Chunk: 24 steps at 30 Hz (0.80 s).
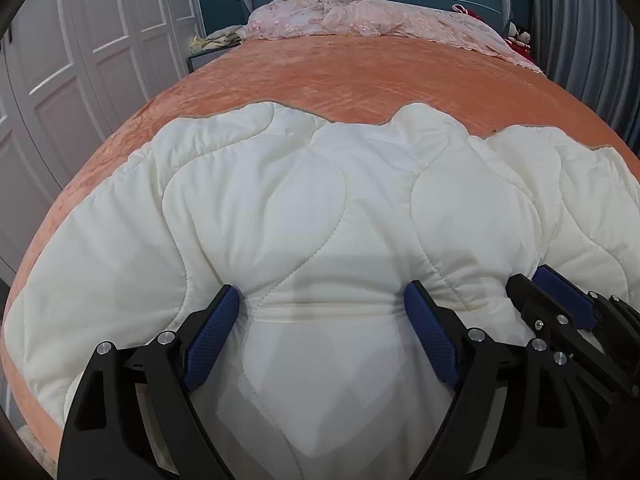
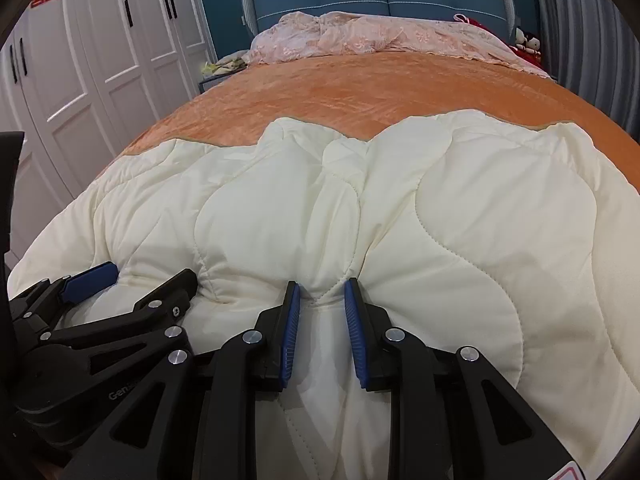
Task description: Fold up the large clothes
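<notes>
You have a cream-white quilted comforter [image 1: 304, 208] spread across the near end of the orange bed [image 1: 340, 76], puffy, stitched in wavy lines. Its far edge runs ragged from nine o'clock to three o'clock, humped at twelve. At six o'clock the near hem is bunched into a raised fold, and creases fan from it toward ten and two o'clock.

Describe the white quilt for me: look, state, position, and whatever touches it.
The white quilt is cream, padded, stitched in wavy lines, soft and puffy. It lies bunched across the near part of the orange bedspread, its far edge rumpled. The left tongs stand wide around a fold; the right tongs, close beside them, pinch a narrow ridge of it.
</notes>
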Available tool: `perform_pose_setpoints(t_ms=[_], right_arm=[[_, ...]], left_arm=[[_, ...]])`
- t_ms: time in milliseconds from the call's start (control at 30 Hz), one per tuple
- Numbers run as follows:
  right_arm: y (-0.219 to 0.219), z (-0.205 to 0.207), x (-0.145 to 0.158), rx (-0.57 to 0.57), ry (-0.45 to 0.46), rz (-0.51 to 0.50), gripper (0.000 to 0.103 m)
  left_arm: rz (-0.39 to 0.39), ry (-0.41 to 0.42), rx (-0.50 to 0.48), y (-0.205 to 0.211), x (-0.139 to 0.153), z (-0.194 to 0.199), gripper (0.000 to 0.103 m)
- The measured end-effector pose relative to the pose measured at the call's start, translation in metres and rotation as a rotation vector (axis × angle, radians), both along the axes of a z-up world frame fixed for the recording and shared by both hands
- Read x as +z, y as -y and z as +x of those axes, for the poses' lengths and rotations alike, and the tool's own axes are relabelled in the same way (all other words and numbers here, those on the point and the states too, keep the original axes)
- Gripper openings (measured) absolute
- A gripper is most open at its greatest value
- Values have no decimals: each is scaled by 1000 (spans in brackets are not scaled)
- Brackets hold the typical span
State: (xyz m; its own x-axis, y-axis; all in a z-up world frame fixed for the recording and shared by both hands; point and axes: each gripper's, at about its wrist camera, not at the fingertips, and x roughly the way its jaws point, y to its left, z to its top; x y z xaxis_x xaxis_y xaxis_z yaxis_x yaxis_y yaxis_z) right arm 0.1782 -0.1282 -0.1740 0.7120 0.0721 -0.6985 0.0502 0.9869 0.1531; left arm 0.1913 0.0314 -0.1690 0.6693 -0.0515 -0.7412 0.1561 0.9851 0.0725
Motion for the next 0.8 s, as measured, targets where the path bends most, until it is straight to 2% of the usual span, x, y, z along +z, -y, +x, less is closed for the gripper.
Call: perform_pose_setpoints(t_ms=[633,800], right_arm=[[-2,-5,-3,-8,21,-13,23],[-2,-15,27,-23,-52,19,23]], left_arm=[[19,58,10,5,-6,-1,83],[-34,14,-23,-13,11,-10,84]])
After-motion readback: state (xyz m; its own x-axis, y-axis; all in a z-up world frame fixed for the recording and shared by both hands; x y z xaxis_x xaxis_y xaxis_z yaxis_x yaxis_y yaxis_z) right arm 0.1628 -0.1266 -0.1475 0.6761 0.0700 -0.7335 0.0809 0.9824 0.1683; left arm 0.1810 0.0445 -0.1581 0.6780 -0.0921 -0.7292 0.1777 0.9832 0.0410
